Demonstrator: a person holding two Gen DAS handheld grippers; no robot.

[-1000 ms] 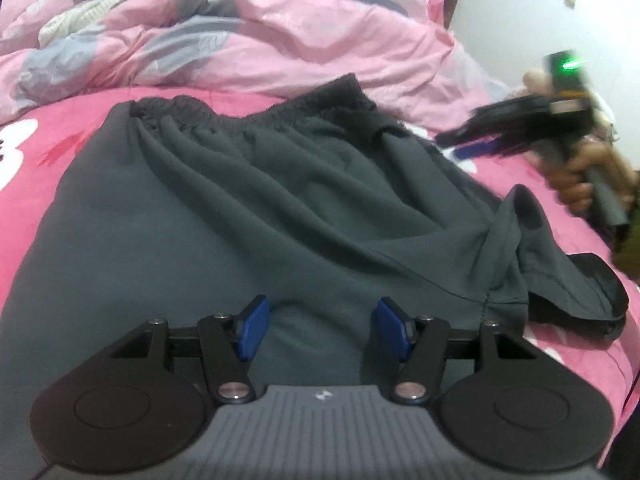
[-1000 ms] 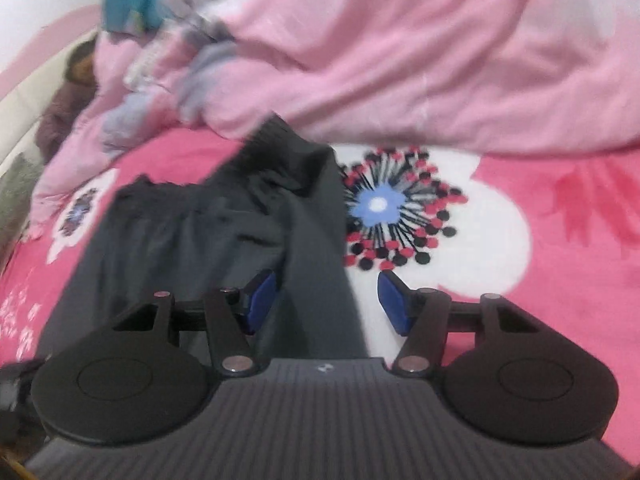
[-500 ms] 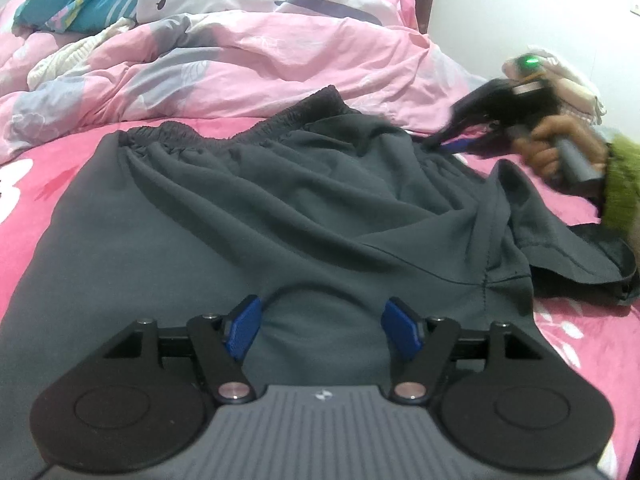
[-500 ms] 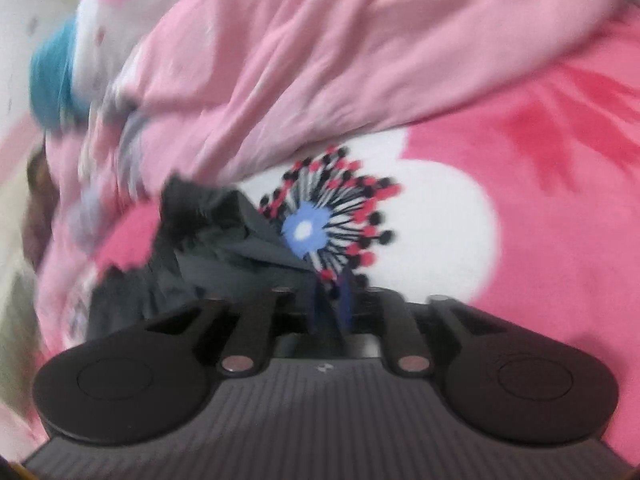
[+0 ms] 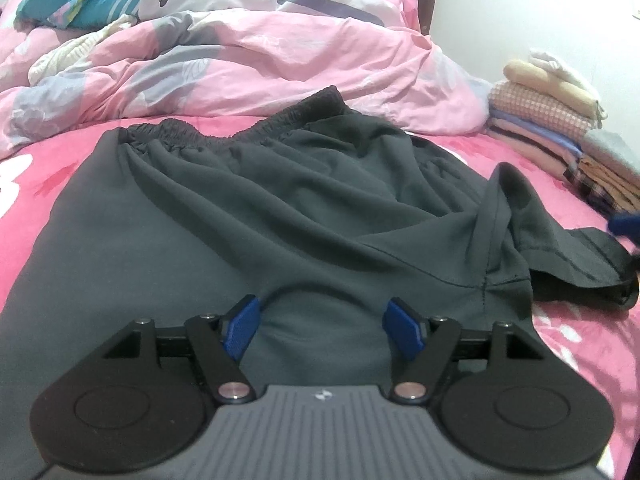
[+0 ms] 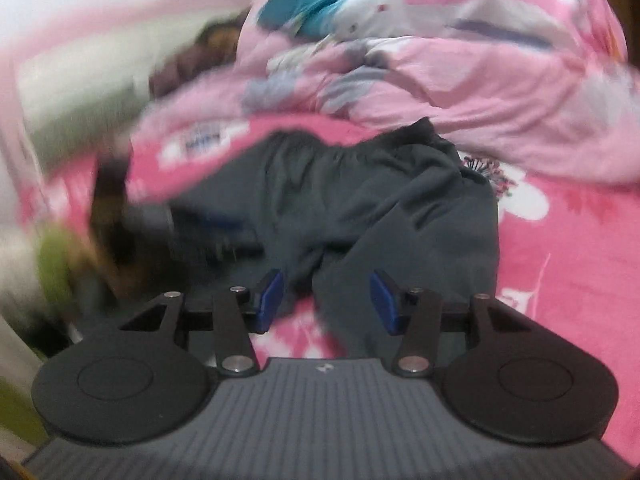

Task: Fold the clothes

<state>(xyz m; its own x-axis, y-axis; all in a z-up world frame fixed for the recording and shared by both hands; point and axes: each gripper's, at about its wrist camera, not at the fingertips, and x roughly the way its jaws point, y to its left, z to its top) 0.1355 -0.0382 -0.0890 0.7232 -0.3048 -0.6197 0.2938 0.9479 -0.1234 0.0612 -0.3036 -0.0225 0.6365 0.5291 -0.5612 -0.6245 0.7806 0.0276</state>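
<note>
dark grey shorts [image 5: 256,208] lie rumpled on the pink bed [image 5: 580,332], elastic waistband bunched, one leg twisted up. left hand-held gripper [image 5: 322,330] and right hand-held gripper [image 6: 327,300] are both spread wide, holding nothing.

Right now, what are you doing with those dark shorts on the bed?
A person is folding clothes with two hand-held tongs. The dark grey shorts lie spread on the pink bedsheet, waistband towards the rumpled pink duvet, one leg bunched up on the right. Both the left tongs and the right tongs are open over the shorts, gripping nothing. A stack of folded clothes waits by the wall.
</note>
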